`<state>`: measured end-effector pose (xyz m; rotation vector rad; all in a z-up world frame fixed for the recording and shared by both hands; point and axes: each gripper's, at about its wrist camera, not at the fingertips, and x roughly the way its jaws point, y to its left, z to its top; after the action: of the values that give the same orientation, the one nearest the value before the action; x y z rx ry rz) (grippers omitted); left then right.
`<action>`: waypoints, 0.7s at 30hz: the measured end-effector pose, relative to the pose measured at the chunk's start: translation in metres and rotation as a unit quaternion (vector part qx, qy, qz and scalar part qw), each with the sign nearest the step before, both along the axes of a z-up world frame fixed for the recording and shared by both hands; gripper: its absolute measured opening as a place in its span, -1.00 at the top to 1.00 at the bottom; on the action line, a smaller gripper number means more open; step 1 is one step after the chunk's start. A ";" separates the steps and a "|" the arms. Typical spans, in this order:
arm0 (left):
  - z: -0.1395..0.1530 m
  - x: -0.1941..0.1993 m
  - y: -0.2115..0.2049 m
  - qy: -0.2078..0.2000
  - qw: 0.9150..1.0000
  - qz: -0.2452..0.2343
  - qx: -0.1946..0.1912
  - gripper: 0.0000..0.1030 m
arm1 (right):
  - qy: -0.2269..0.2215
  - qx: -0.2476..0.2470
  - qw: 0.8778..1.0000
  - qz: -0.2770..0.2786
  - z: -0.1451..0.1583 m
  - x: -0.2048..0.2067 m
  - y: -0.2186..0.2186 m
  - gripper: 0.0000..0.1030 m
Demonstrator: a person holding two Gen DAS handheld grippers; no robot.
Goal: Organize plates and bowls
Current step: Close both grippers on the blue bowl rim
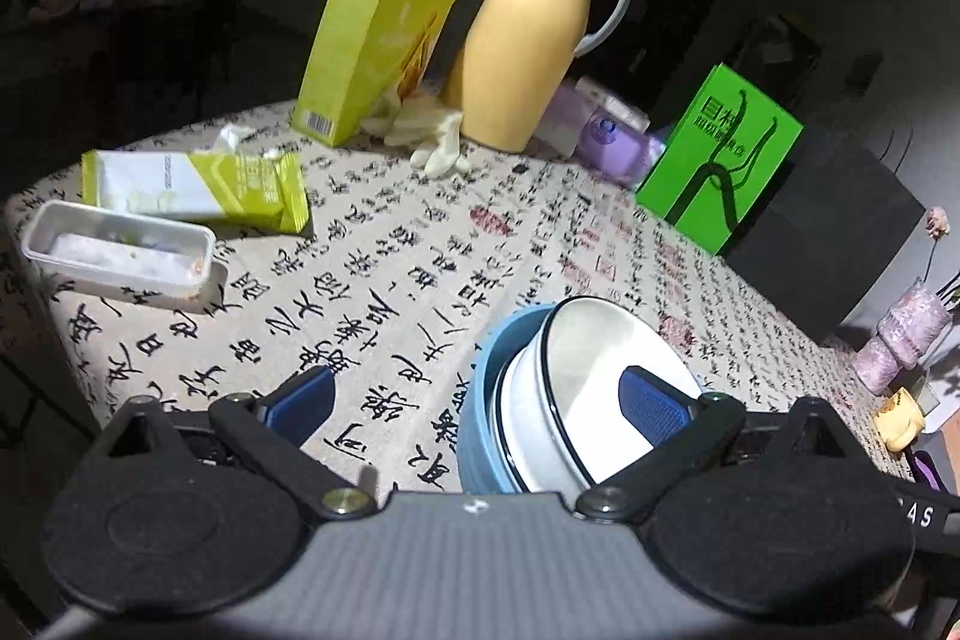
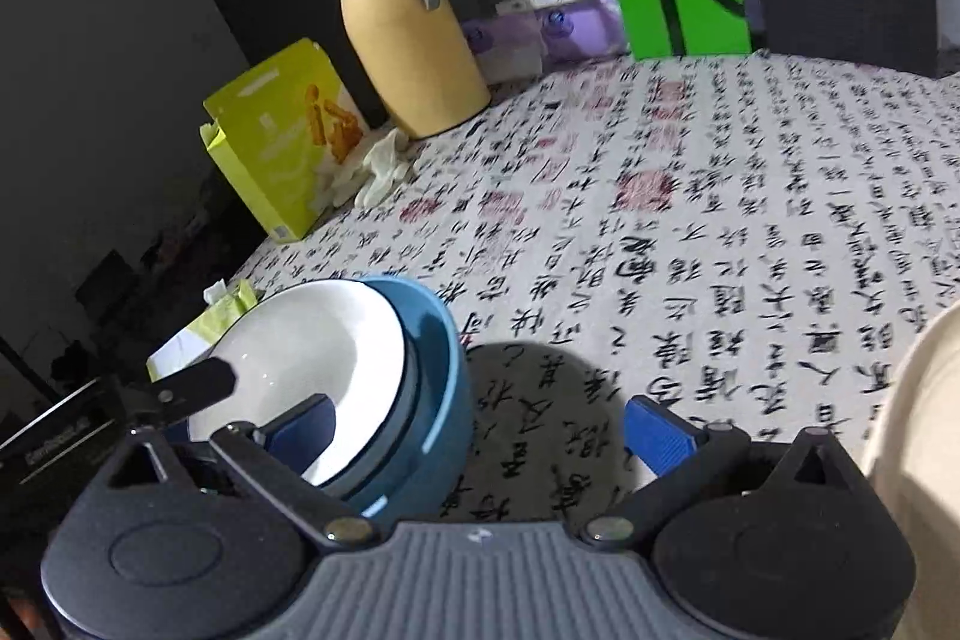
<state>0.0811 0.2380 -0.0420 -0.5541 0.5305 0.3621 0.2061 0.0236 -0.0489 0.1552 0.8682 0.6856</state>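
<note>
Bowls sit nested near your bench edge: white bowl (image 1: 576, 400) inside blue bowl (image 2: 432, 376). Both glazed, slippery, breakable; take the rims. Left hand-held gripper (image 1: 480, 400) and right hand-held gripper (image 2: 480, 430) gape wide, gripping nothing

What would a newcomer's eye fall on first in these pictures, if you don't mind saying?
Probably the white bowl nested in the blue bowl, low in both views, with both open grippers at their rims. Next, the yellow jug standing at the far edge of the tablecloth, and the bright green box to its right.
</note>
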 end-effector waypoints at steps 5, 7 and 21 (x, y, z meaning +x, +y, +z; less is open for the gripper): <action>-0.008 0.017 0.006 0.022 0.999 -0.026 -0.030 -0.64 | 0.010 -0.017 1.000 0.008 -0.010 0.005 0.017 -0.76; -0.012 0.022 0.008 0.031 0.998 -0.035 -0.042 -0.48 | 0.018 -0.020 1.000 0.015 -0.014 0.007 0.022 -0.67; -0.025 0.043 0.019 0.071 0.991 -0.067 -0.092 0.22 | 0.097 0.005 0.995 0.032 -0.033 0.026 0.037 -0.14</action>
<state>0.1244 0.2570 -0.0665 -0.6697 0.7400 0.2257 0.2324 0.0605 -0.0818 0.2054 1.0604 0.7431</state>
